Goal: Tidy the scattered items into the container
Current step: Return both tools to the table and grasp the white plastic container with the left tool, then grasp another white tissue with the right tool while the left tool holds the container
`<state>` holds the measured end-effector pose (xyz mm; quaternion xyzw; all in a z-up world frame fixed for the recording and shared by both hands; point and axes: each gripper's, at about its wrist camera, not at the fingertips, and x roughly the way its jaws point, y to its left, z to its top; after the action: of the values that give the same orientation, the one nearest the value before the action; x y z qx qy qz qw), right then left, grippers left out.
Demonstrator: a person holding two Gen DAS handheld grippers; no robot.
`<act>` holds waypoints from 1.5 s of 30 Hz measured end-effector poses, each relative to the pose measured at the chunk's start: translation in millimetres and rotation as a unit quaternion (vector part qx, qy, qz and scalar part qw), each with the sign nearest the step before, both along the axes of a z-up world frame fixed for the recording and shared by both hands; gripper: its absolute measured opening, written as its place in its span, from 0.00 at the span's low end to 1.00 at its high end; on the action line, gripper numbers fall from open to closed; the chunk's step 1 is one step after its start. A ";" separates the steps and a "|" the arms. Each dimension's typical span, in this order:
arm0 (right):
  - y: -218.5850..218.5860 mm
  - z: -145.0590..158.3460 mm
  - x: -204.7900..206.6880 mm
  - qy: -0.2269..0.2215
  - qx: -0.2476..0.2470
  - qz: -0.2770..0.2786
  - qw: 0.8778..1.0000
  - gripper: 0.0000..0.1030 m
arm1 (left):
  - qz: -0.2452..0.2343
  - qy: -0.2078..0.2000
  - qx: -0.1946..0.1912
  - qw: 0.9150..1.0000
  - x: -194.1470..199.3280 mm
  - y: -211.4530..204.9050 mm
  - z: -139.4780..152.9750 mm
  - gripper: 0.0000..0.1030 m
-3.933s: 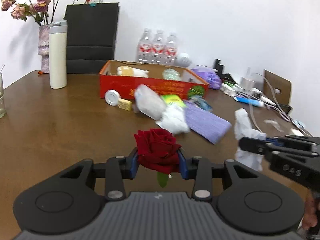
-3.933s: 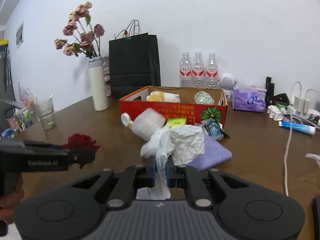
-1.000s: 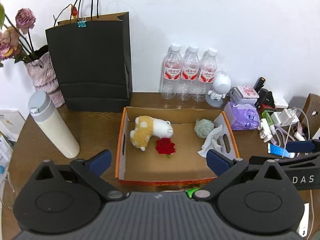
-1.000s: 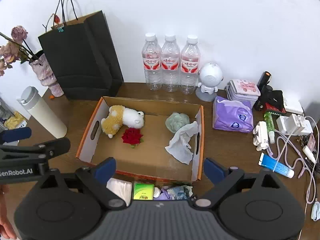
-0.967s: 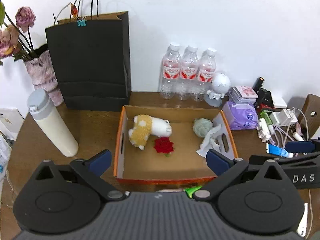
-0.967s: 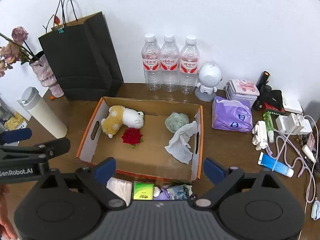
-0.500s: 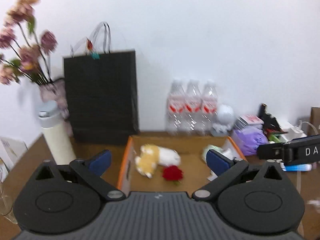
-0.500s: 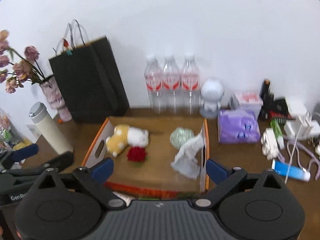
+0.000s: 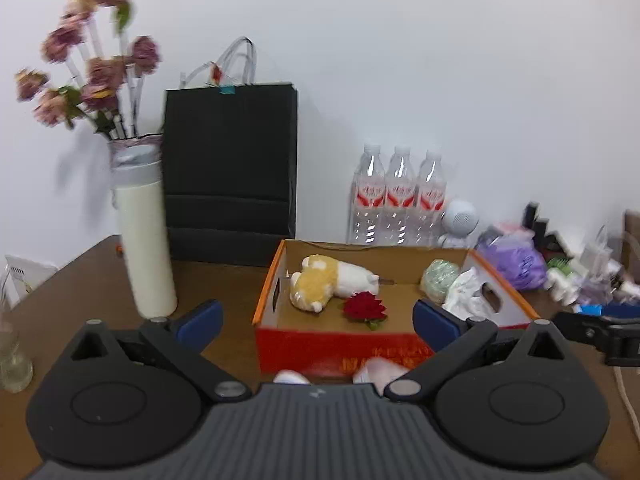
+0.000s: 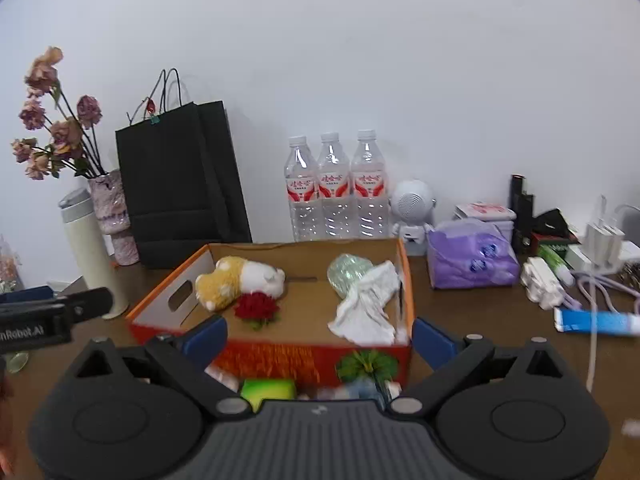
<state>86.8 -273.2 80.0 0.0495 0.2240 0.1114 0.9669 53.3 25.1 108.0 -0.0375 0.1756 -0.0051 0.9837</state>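
Scattered items, a green packet [image 10: 267, 389] and pale wrapped bundles [image 9: 378, 368], wait on the brown wooden table [image 9: 96, 276] just in front of the orange cardboard box [image 10: 304, 354], close under both tongs. Left tongs [image 9: 316, 322] and right tongs [image 10: 320, 334] stand wide apart and empty, dropped from their high view over the box toward table height; that suggests a fresh pickup. Farther in, the red rose [image 9: 365, 307] and crumpled white tissue [image 10: 366, 306], carried seconds ago, lie inside beside the yellow-and-white plush toy [image 9: 328, 287].
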 end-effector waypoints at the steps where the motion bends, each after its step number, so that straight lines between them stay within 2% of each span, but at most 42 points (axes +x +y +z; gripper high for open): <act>1: -6.2 -5.0 -14.6 -0.001 0.010 0.002 1.000 0.97 | 0.006 0.001 -0.022 1.000 -12.4 5.8 -9.7 1.00; 3: -16.0 -17.8 -39.7 0.006 0.030 0.006 1.000 0.98 | 0.009 0.026 -0.060 0.998 -37.3 12.6 -31.1 1.00; 5: -21.6 -32.7 -63.9 0.019 0.050 0.006 0.999 0.98 | 0.001 0.049 -0.069 0.996 -60.6 12.6 -48.8 1.00; 8: -24.2 -52.1 -99.5 0.032 0.069 0.011 0.997 0.98 | -0.012 0.063 -0.043 0.997 -95.8 7.6 -72.5 1.00; 10: -21.6 -63.2 -114.9 0.047 0.070 0.021 0.996 0.98 | -0.022 0.080 -0.027 0.996 -101.6 4.2 -80.5 1.00; 13: -7.8 -71.2 -113.6 0.079 0.047 0.024 0.995 0.96 | -0.022 0.091 -0.030 0.995 -83.8 5.5 -77.7 1.00; 15: 4.7 -71.6 -108.1 0.067 0.024 0.038 0.997 0.91 | -0.004 0.094 -0.058 0.994 -62.3 10.1 -71.5 1.00; 17: 17.3 -70.6 -100.9 0.056 0.002 0.058 0.997 0.87 | -0.008 0.097 -0.079 0.992 -44.1 13.8 -68.0 1.00; 20: 29.3 -71.6 -86.2 0.059 -0.006 0.085 0.995 0.85 | -0.048 0.088 -0.073 0.992 -12.0 6.5 -62.6 1.00; 23: 43.6 -74.4 -66.5 0.069 -0.014 0.100 0.992 0.75 | -0.094 0.121 -0.076 0.985 26.7 -7.8 -62.1 1.00; 26: 58.7 -78.0 -52.0 0.068 -0.028 0.111 0.991 0.67 | -0.114 0.150 -0.094 0.978 57.1 -15.5 -69.6 0.92; 28: 64.1 -81.6 -41.8 0.073 -0.033 0.106 0.991 0.67 | -0.123 0.175 -0.109 0.971 72.6 -16.1 -78.2 0.70; 30: 66.1 -84.8 -35.8 0.081 -0.033 0.103 0.991 0.62 | -0.133 0.208 -0.136 0.959 83.9 -13.3 -89.0 0.64; 31: 66.8 -86.6 -33.7 0.085 -0.032 0.104 0.990 0.59 | -0.139 0.211 -0.151 0.956 84.2 -11.4 -91.9 0.52; 32: 67.2 -88.3 -32.0 0.087 -0.032 0.105 0.990 0.55 | -0.146 0.209 -0.160 0.954 83.9 -10.6 -93.9 0.49; 33: 67.5 -89.9 -31.2 0.088 -0.033 0.104 0.990 0.52 | -0.143 0.206 -0.161 0.955 82.0 -10.2 -94.4 0.49; 35: 68.3 -92.6 -30.3 0.085 -0.038 0.100 0.991 0.33 | -0.139 0.197 -0.153 0.958 78.8 -10.1 -92.4 0.48; 37: 68.6 -93.1 -30.6 0.082 -0.043 0.098 0.991 0.26 | -0.139 0.183 -0.145 0.962 70.8 -9.5 -87.9 0.47; 41: 64.0 -85.9 -37.8 0.065 -0.042 0.085 0.993 0.24 | -0.129 0.142 -0.115 0.975 34.9 -3.7 -62.9 0.47; 45: 48.6 -69.0 -67.8 0.038 -0.044 0.074 0.996 0.24 | -0.093 0.085 -0.030 0.992 -31.8 3.8 -44.7 0.48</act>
<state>19.0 -224.6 11.0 -0.0055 0.2684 0.1703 0.9481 21.5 28.9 63.2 -0.0512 0.2608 -0.0989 0.9589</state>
